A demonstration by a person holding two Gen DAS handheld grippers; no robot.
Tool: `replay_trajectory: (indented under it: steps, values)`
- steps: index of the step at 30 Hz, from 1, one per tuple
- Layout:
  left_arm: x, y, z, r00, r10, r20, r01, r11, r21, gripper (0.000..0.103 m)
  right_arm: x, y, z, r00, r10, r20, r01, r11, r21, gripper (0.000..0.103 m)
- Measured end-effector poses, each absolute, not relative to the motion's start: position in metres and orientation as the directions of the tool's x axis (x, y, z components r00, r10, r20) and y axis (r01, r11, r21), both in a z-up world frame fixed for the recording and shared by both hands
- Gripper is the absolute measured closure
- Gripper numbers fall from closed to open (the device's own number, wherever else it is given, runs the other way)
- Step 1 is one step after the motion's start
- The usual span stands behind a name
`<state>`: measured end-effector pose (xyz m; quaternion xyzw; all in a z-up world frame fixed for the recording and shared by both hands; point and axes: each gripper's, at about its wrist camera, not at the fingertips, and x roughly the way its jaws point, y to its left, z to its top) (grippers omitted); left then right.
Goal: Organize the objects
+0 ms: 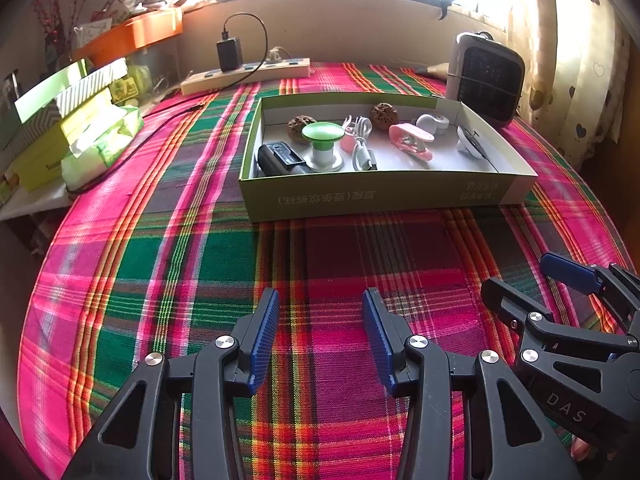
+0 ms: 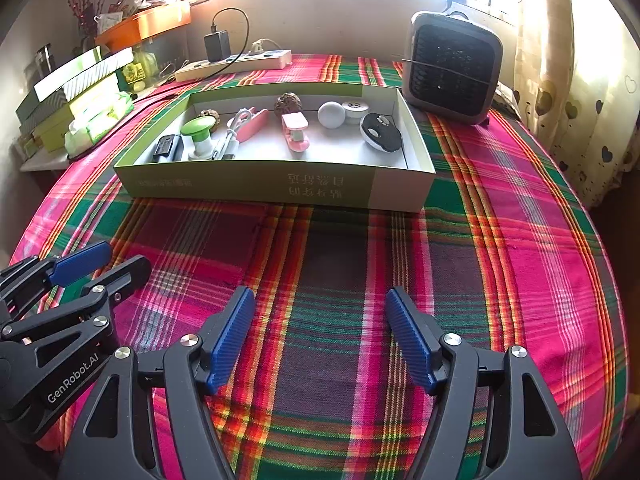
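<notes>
**Both tongs empty, every small item already in the box**

Although the plaid cloth [image 1: 320,264] in front of the tongs is bare, the shallow green box [image 2: 256,184] at twelve o'clock is seen to be filled. In it, from nine o'clock towards three, are laid a black charger [image 2: 168,147], a green-topped stopper [image 2: 199,128], a white cable [image 2: 232,136], a pink clip [image 2: 295,130], a white ball [image 2: 331,115] and a black-and-white mouse [image 2: 380,133]; two walnuts [image 2: 287,104] are lodged along the far wall.

The left gripper [image 1: 320,336] is held with its blue pads apart and nothing between them. The right gripper [image 2: 320,336] is likewise spread wide and empty, its jaws just settled at their widest. Both are hung low over the cloth, side by side, well apart from the box.

The sorting step is judged to be finished or nearly so, since no loose item is found on the cloth. A heater [image 2: 452,68] at one o'clock and a power strip [image 2: 236,65] at eleven are left outside. If anything more is required, a fresh target would first have to be chosen.
</notes>
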<state>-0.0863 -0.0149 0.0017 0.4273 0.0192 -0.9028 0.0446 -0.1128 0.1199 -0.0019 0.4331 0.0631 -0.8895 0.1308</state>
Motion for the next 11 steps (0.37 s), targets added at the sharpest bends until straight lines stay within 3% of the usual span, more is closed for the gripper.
replay_trajectory:
  steps: [11]
  values:
    - [-0.0862,-0.0155,0.0017,-0.631,-0.064,-0.773,0.097,-0.995,0.003,0.061,-0.1129,0.1199,-0.0021,-0.591,-0.178,-0.787,0.288,-0.958,0.001,0.033]
